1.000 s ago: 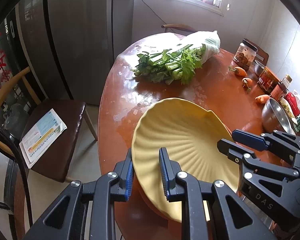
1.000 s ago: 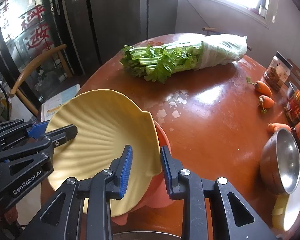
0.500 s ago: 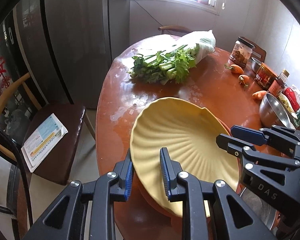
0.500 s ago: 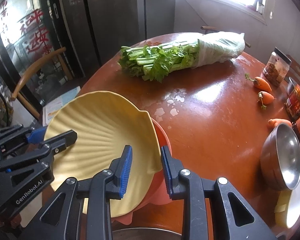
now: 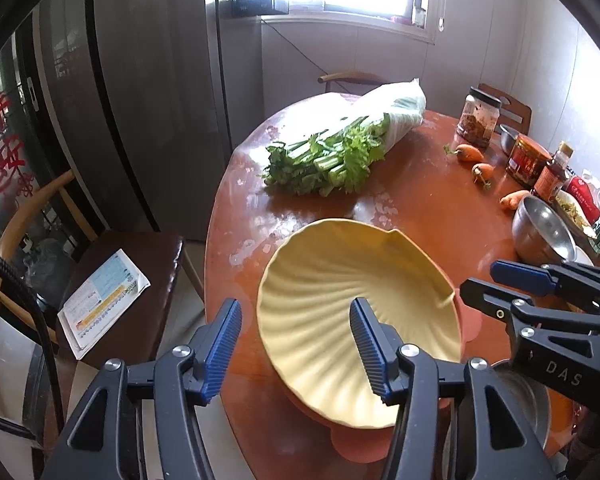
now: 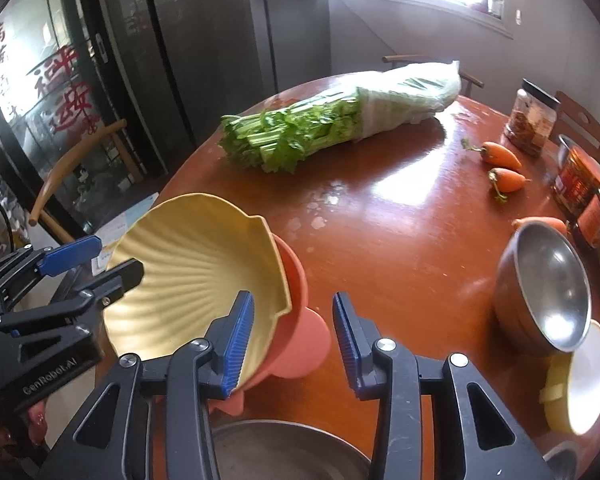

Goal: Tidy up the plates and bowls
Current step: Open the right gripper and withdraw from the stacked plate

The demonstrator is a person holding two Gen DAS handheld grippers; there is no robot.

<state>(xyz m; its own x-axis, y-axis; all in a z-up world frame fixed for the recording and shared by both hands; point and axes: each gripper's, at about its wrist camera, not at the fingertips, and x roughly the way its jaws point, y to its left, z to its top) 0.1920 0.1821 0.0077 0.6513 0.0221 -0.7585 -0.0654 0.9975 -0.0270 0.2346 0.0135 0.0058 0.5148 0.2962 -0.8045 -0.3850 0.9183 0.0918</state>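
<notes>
A yellow shell-shaped plate (image 5: 340,304) (image 6: 192,272) rests tilted in a salmon-pink bowl (image 5: 360,446) (image 6: 296,336) at the near edge of the round wooden table (image 6: 400,216). My left gripper (image 5: 296,348) is open, its jaws astride the plate's left rim without holding it. My right gripper (image 6: 292,340) is open, its jaws astride the plate's right rim and the pink bowl. A steel bowl (image 6: 548,288) and a yellow-and-white bowl (image 6: 580,376) sit at the right. A steel dish (image 6: 284,452) lies just below my right gripper.
Bagged celery (image 6: 340,120) lies at the table's far side. Carrots (image 6: 500,156), jars (image 6: 534,124) and bottles (image 5: 552,176) line the right side. A chair (image 5: 112,280) with a leaflet stands left of the table, by a dark fridge (image 5: 140,80).
Both grippers were shut on the yellow plate's rims. Both have opened and let go; the plate now rests in the pink bowl.
</notes>
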